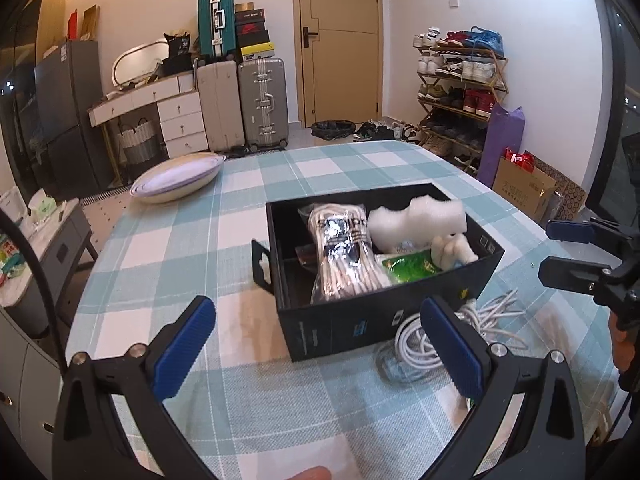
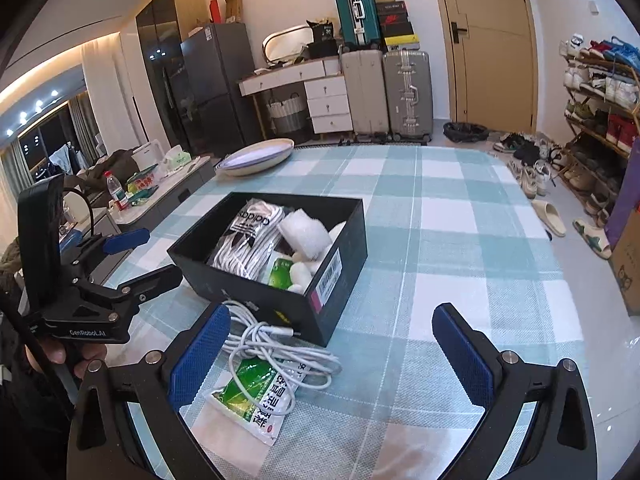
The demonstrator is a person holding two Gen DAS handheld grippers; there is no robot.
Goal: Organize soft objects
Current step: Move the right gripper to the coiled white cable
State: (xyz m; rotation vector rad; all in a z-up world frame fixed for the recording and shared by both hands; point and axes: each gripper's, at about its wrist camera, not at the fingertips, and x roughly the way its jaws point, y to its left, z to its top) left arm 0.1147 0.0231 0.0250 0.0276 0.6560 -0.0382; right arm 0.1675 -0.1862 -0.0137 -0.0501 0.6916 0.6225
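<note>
A table under a teal-and-white checked cloth fills the foreground of a lived-in room with a tan door at the back, stacked suitcases and a white drawer unit to its left, a dark fridge further left, and a loaded shoe rack along the right wall. A shallow oval dish rests near the table's far left edge, well apart from everything else. Near the middle stands an open black box holding the soft things: a bagged bundle of white socks, a white foam piece, small white plush shapes and a green packet. Just beside the box's near wall lies a coiled white cable, draped over a second green-and-white packet on the cloth. The left gripper hovers over the cloth facing the box, jaws spread wide with nothing between the pads; its right finger partly hides the cable. The right gripper likewise stands wide apart, the cable and packet lying on the cloth between its fingers, not pressed by either pad. A hand grips the left tool's handle.
</note>
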